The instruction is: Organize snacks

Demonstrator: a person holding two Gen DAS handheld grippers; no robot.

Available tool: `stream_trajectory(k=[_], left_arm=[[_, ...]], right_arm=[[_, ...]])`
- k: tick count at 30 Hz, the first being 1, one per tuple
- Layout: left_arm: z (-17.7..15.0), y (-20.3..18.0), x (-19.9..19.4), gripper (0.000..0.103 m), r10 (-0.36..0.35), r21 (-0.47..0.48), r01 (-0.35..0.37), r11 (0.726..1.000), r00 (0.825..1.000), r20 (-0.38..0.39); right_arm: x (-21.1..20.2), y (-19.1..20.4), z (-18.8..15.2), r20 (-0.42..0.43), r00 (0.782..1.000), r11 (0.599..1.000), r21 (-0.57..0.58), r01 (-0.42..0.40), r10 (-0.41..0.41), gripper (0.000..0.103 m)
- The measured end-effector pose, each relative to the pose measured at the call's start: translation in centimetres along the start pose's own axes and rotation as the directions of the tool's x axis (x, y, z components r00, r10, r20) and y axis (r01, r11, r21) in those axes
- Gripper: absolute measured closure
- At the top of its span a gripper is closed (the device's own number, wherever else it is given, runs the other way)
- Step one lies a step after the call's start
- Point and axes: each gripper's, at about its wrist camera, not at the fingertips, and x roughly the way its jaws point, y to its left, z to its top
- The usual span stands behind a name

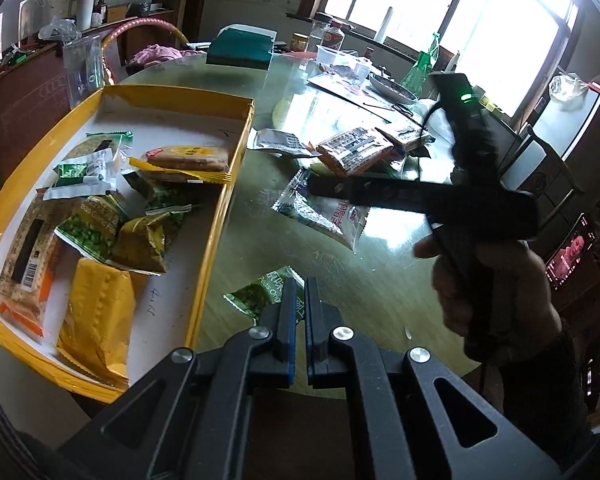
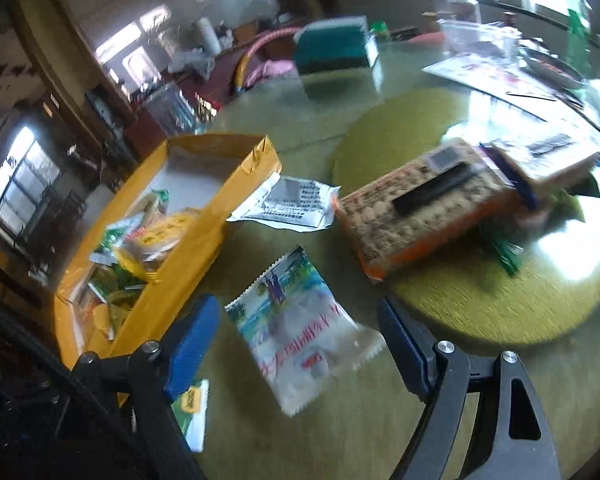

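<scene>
A yellow box (image 1: 236, 152) at the left of the glass table holds several snack packets, green, yellow and orange. My left gripper (image 1: 299, 308) is shut beside it, its tips over a green pea packet (image 1: 256, 294) lying on the table; nothing shows between its pads. A hand holds my right gripper (image 1: 320, 188) above a white packet (image 1: 332, 216). In the right wrist view the right gripper (image 2: 296, 306) is open, and the white packet (image 2: 300, 340) lies flat between its blue pads (image 2: 192, 340), untouched. An orange cracker pack (image 2: 416, 216) lies beyond it.
A round green mat (image 2: 480, 300) sits under the cracker pack and other packets. A white printed sachet (image 2: 292, 204) lies by the yellow box's corner. At the table's far side stand a teal box (image 1: 240, 46), a plastic tub (image 1: 336, 58), jars and a green bottle (image 1: 420, 66).
</scene>
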Motion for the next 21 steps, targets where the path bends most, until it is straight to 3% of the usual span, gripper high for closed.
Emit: stream_trajectory(k=[3, 9, 14, 21], left_arm=[[0.0, 0.2, -0.1, 0.099, -0.003, -0.004, 0.003, 1.000, 1.000, 0.003], [0.1, 0.5, 0.0, 0.099, -0.001, -0.008, 0.001, 1.000, 1.000, 0.005], [0.0, 0.7, 0.1, 0.099, -0.001, -0.019, 0.001, 1.000, 1.000, 0.004], [-0.1, 0.5, -0.8, 0.099, -0.025, -0.021, 0.025, 0.999, 1.000, 0.011]], right_arm=[[0.8, 0.2, -0.9, -0.041, 0.999, 0.999, -0.002, -0.036, 0.036, 0.021], [-1.7, 1.2, -4.7, -0.043, 0.997, 0.998, -0.010, -0.067, 0.066, 0.021], [-2.0, 1.7, -4.9, -0.014, 1.000, 1.000, -0.018, 0.014, -0.014, 0.021], [0.8, 2.0, -1.9, -0.025, 0.995, 0.995, 0.011, 0.095, -0.095, 0.021]])
